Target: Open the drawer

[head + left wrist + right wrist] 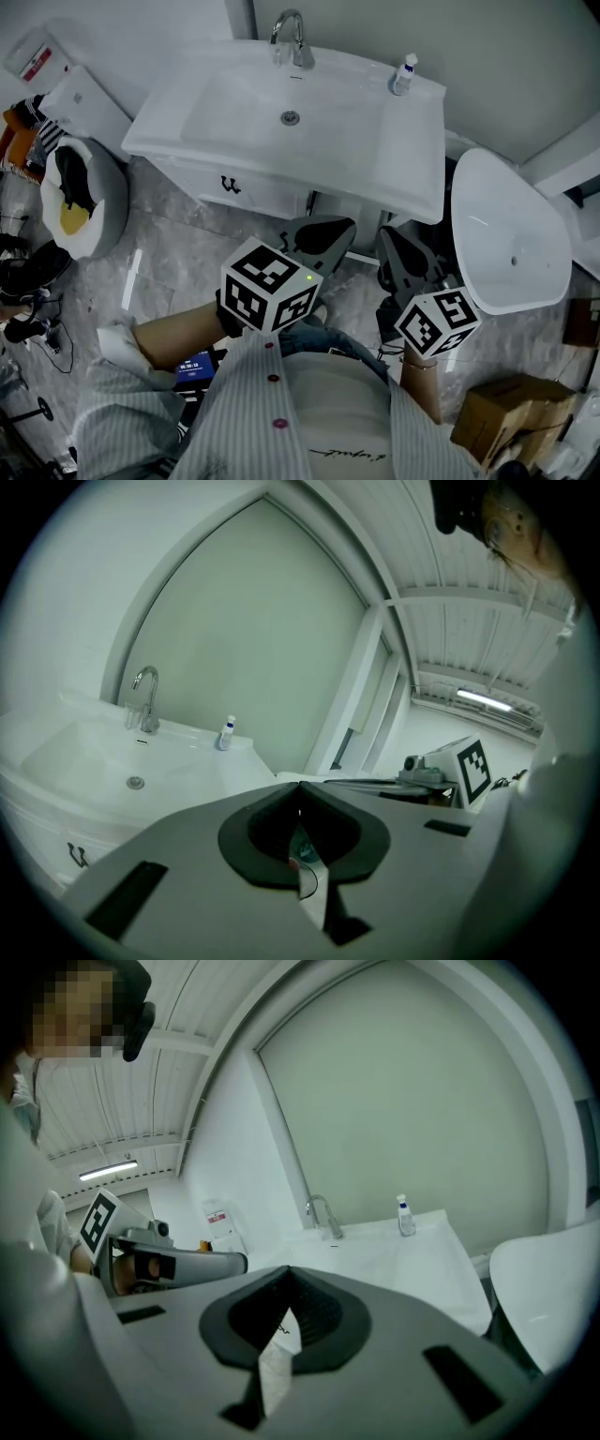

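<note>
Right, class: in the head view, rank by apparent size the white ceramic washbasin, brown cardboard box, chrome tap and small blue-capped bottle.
Largest to smallest:
white ceramic washbasin
brown cardboard box
chrome tap
small blue-capped bottle
The last two look close.

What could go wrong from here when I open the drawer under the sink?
1. The left hand-held gripper and right hand-held gripper both have shut jaws. Either could slip off the small handle on the drawer unless opened first.
2. A hard tug may shake the sink and topple the bottle standing on it.
</note>
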Demonstrator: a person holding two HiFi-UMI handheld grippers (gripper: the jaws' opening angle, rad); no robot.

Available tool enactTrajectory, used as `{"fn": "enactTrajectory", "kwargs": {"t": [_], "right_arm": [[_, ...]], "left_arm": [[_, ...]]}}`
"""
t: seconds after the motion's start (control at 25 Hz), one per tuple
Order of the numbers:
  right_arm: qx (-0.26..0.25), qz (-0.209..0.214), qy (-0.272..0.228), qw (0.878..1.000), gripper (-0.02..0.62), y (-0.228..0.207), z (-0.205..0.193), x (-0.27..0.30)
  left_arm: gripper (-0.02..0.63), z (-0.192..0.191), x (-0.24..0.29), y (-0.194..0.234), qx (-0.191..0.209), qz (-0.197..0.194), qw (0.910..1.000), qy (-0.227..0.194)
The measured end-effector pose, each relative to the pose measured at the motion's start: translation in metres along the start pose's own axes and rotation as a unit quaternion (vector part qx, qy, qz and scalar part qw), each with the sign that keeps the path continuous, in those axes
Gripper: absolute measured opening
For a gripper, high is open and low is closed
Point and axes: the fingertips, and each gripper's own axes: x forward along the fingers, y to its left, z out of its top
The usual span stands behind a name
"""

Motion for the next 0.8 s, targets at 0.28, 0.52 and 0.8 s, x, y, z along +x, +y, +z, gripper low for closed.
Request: {"fn": "enactTrajectory", "kwargs": {"t": [0.28,0.52,0.8], "right_arm": [[-0.004,-0.007,0.012,1.000,0.009,0.002,-0.004,0.002],[-0.001,-0.016,0.020,1.000,0.008,-0.004,-0.011,0.000],[0.004,-0.023,0.021,1.000,0.008,-0.007,-0.015,-0.004]], "left_arm": [[0.017,-0.008,0.004,0.005,-0.008,-0.003,0.9999,0.007],[0.017,-0.012,0.009,0.002,-0.006,-0.012,0.9998,0.014],[0.017,-0.014,0.013,-0.005,-0.001,-0.025,0.9995,0.019]]}}
